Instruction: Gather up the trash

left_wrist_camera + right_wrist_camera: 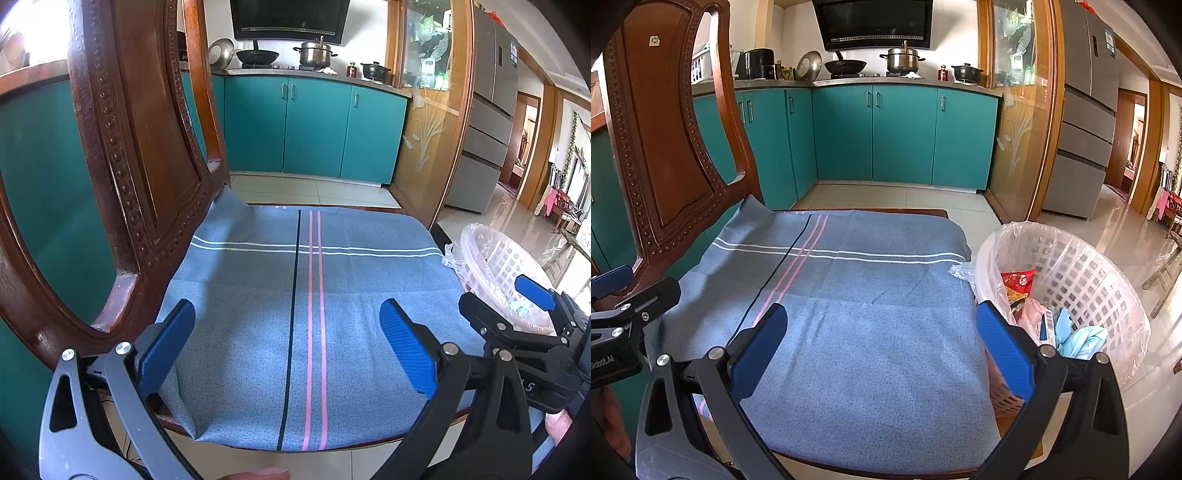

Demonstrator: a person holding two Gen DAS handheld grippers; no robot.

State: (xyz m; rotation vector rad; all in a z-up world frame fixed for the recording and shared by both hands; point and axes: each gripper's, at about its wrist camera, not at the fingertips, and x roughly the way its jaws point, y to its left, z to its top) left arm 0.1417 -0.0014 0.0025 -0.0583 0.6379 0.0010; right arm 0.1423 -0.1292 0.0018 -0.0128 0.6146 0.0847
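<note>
On my left wrist view, the carved wooden chair back fills the left of the frame, rising right beside my left hand-held gripper, whose two blue pads stand wide apart with nothing between them, hovering over the blue striped cloth that covers the seat. At the right edge of that frame I see my right hand-held gripper, also spread wide, in front of the basket. Turning to the right wrist view, the same chair back occupies the upper left, the cloth lies bare across the centre, and the right gripper's pads are wide and empty over its near edge. Just beside the seat, in the lower right, stands one white lattice basket lined with a clear plastic bag. The trash sits inside it: one red wrapper, a pink packet, some light-blue crumpled pieces. Teal cabinets run across the background.
</note>
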